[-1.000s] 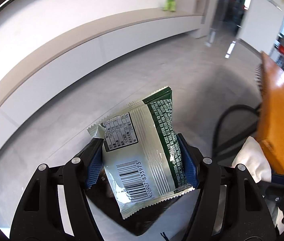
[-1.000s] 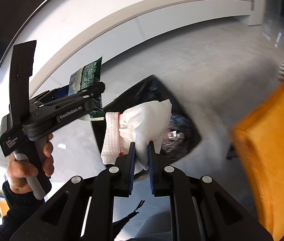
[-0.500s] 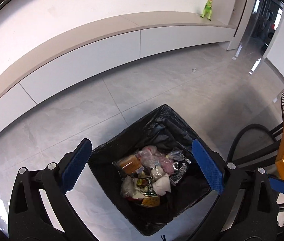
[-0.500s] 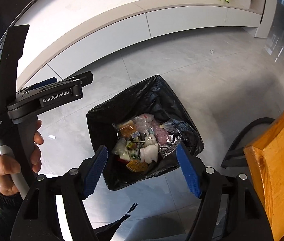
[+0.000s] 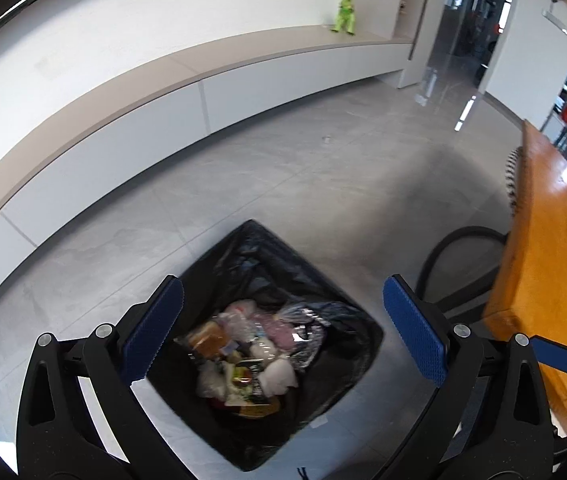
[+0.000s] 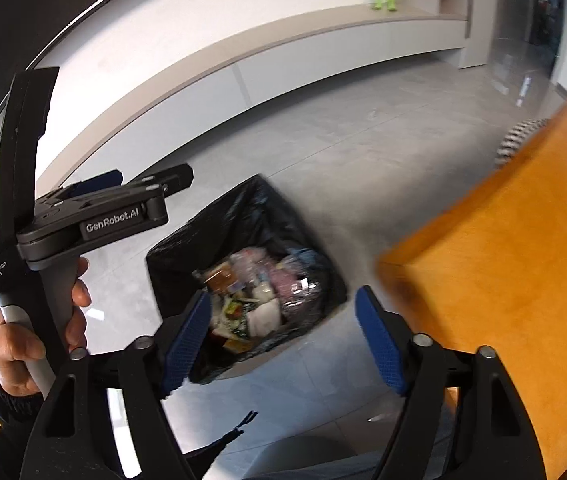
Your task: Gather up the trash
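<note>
A bin lined with a black bag (image 5: 267, 264) (image 6: 243, 216) stands on the grey floor tiles. Mixed trash (image 5: 243, 360) (image 6: 251, 300) lies inside it: wrappers, packets and white crumpled pieces. My left gripper (image 5: 283, 284) hangs above the bin, open wide, with nothing between its blue pads (image 5: 151, 332). My right gripper (image 6: 283, 294) is over the bin's near right side; its jaws are opening and nothing is between them. In the right wrist view the left gripper (image 6: 151, 182) shows from the side, held by a hand (image 6: 35, 340).
An orange wooden table (image 5: 543, 260) (image 6: 503, 260) stands close on the right of the bin. A black curved chair frame (image 5: 455, 240) sits beside it. A low white cabinet (image 5: 243, 80) runs along the far wall, with a green toy figure (image 5: 345, 16) on top.
The left gripper let go of the green and white snack packet, the right gripper the white cloth. Both jaws spread apart, and both hands then shifted over the bin.
</note>
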`<state>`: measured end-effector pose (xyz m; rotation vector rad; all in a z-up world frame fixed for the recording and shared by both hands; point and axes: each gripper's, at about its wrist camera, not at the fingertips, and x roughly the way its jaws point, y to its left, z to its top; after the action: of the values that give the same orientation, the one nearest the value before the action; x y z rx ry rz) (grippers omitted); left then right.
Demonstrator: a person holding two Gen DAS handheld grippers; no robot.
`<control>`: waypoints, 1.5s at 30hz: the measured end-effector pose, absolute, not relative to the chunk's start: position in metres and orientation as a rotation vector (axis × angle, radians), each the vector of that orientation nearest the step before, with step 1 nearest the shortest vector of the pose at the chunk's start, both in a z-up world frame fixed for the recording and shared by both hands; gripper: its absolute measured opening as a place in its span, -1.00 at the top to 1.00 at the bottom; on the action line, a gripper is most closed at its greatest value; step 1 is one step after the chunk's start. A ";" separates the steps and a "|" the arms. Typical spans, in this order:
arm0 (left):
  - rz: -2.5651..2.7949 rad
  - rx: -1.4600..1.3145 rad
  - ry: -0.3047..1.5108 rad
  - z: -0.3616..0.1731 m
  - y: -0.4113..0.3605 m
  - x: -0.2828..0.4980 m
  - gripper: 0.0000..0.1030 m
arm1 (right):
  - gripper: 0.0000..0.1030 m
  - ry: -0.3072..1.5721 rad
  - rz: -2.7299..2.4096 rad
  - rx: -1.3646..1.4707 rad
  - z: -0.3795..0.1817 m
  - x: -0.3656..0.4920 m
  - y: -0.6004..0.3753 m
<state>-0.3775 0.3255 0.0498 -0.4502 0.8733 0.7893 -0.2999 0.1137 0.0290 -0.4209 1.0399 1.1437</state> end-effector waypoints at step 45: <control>0.021 -0.052 0.985 -0.005 -0.006 -0.008 -0.88 | -0.95 0.983 0.198 0.013 -0.040 -0.031 -0.248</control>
<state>-0.0084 -0.0059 -0.0048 -0.0523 0.9852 0.0208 -0.0311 -0.2484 -0.0405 0.0134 0.9831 0.1978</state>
